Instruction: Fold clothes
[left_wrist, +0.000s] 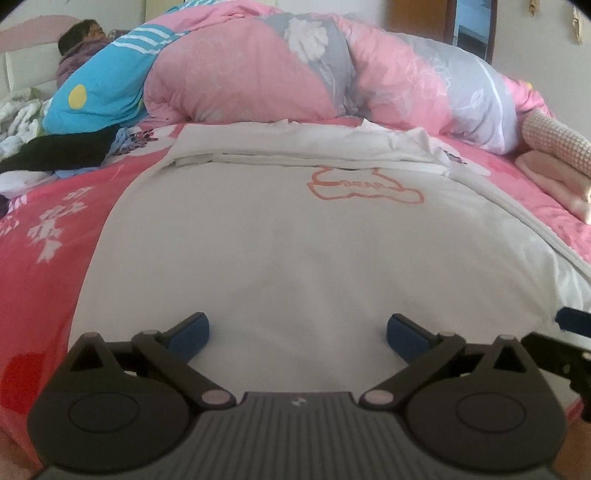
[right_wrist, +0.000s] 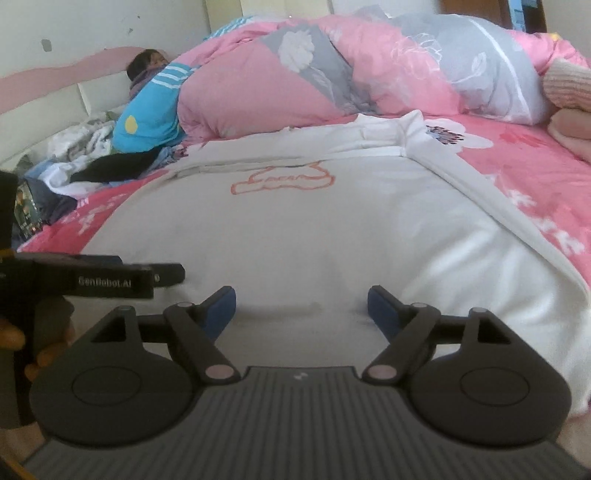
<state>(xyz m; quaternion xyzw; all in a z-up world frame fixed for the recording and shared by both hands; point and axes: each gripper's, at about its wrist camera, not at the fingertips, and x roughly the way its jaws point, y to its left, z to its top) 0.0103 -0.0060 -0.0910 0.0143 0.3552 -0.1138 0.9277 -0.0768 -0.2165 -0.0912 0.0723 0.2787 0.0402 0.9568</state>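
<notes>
A white garment (left_wrist: 288, 236) with an orange outline print (left_wrist: 365, 186) lies spread flat on the pink bed, its sides and far end folded inward. My left gripper (left_wrist: 297, 332) hovers open over its near hem, blue pads wide apart, nothing between them. The same white garment (right_wrist: 295, 229) fills the right wrist view, where my right gripper (right_wrist: 302, 308) is also open just above the near part of the cloth. The left gripper (right_wrist: 110, 277) appears there at the left edge, held by a hand (right_wrist: 33, 343).
A bulky pink and grey floral quilt (left_wrist: 295, 70) is heaped behind the garment. A person (left_wrist: 85, 40) lies at the far left by the headboard. Loose dark and white clothes (left_wrist: 48, 155) lie left; folded pink items (left_wrist: 554, 170) sit right. Pink bedsheet (left_wrist: 55, 229) flanks the garment.
</notes>
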